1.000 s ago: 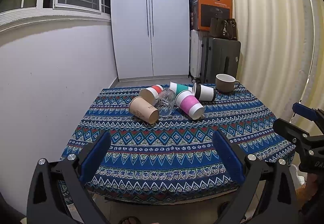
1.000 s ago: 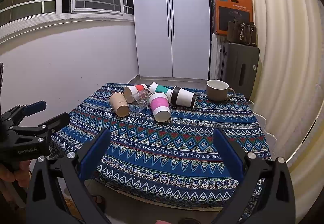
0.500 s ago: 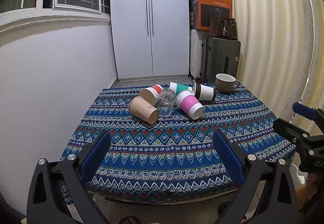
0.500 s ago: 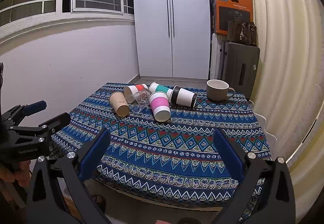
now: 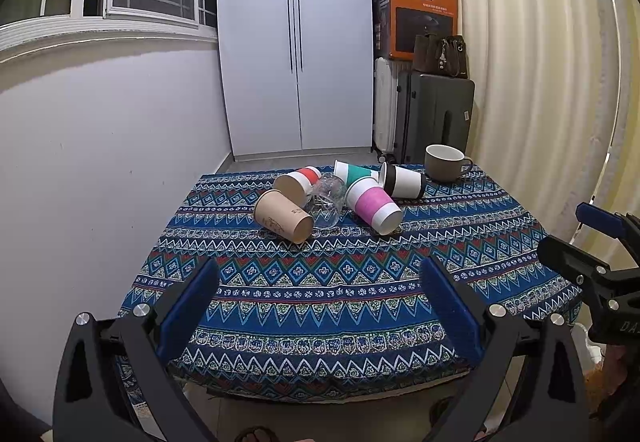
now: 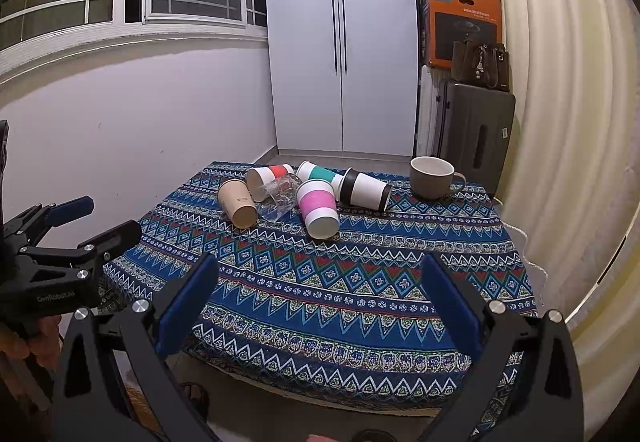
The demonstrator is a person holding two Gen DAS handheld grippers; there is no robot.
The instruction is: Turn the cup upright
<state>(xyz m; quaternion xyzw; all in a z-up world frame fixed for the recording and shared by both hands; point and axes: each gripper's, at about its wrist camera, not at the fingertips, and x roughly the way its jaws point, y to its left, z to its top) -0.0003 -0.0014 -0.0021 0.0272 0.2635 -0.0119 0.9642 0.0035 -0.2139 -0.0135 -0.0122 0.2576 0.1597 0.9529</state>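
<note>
Honestly nothing has moved since a second ago: same pile of cups, both tools hanging in the same spots off the near edge of the bench (image 5: pixel 360 326).

The left hand-held gripper (image 5: pixel 318 284) has its blue pads spread wide apart with nothing between them, and the right hand-held gripper (image 6: pixel 320 282) is the same, wide apart and empty. Each one shows up at the side of the other's view.

The cups are all lying on their sides in a cluster toward the far edge of the bench, on the patterned blue cloth. There's a kraft paper cup (image 5: pixel 285 217) nearest the left edge, a red-banded cup (image 5: pixel 298 182) behind it, a clear plastic cup (image 5: pixel 327 199) wedged in the middle, a teal-banded cup (image 5: pixel 354 173), a pink-banded cup (image 5: pixel 374 205) with its mouth pointing toward the near edge, and a black-banded cup (image 5: pixel 403 181). A grey mug (image 5: pixel 445 163) stands upright at the far right corner.

Readable stuff: the orange box (image 6: pixel 464 22) on top of the suitcases says "PHILIPS", and the left tool's body reads "GenRobot.AI" in the right camera view. The kraft cup has some print that's too small to read.
</note>
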